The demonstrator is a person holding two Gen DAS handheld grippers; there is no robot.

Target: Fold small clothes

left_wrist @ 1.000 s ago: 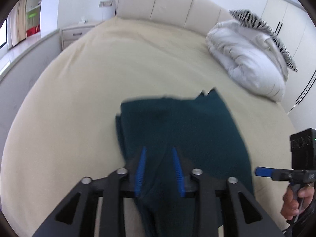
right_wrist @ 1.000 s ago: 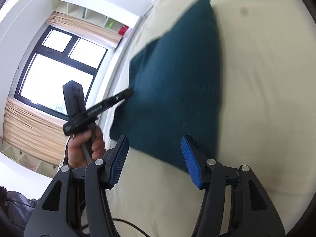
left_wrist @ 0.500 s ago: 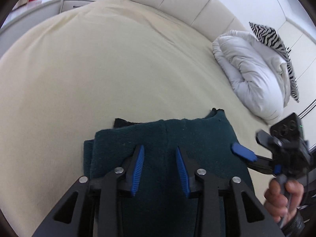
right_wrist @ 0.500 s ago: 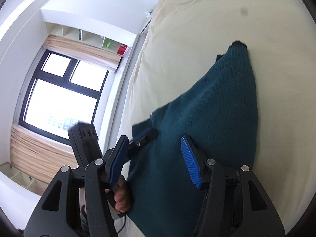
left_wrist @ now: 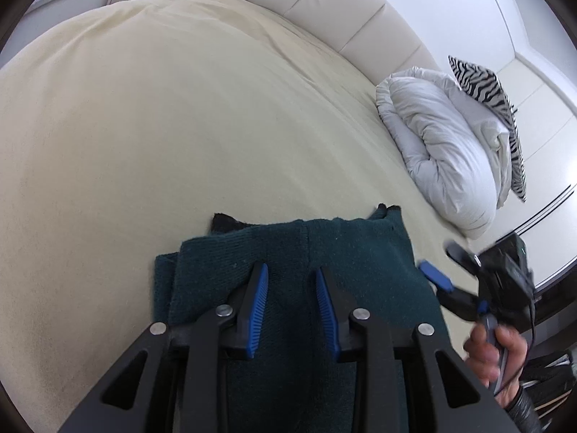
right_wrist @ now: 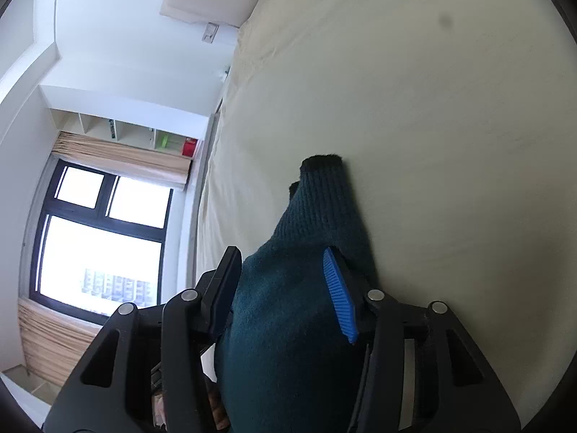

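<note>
Both grippers have come down closer to the dark green knit garment [left_wrist: 324, 252] since a second ago, and their jaws have just been closing, with the knit lying between the fingers of each.

From the left wrist view, the left gripper [left_wrist: 291, 281] hangs over the near part of the garment, its blue fingers [left_wrist: 258, 303] narrow but apart, not visibly pinching the cloth. The garment lies folded at lower centre of the frame, its far edge ragged with a black bit sticking out at the left corner. Wide bare bed [left_wrist: 144, 126] runs to the left and beyond it. At right, a white duvet [left_wrist: 443, 151] with a zebra-print pillow [left_wrist: 494, 101] sits against the headboard [left_wrist: 342, 11]. At lower right a hand [left_wrist: 494, 357] holds the right gripper [left_wrist: 447, 270] at the garment's right edge.

From the right wrist view, knit bulges between the half-open fingers [right_wrist: 339, 296]; whether they pinch it I cannot tell. A window [right_wrist: 97, 238] and shelves [right_wrist: 122, 130] fill the left.
</note>
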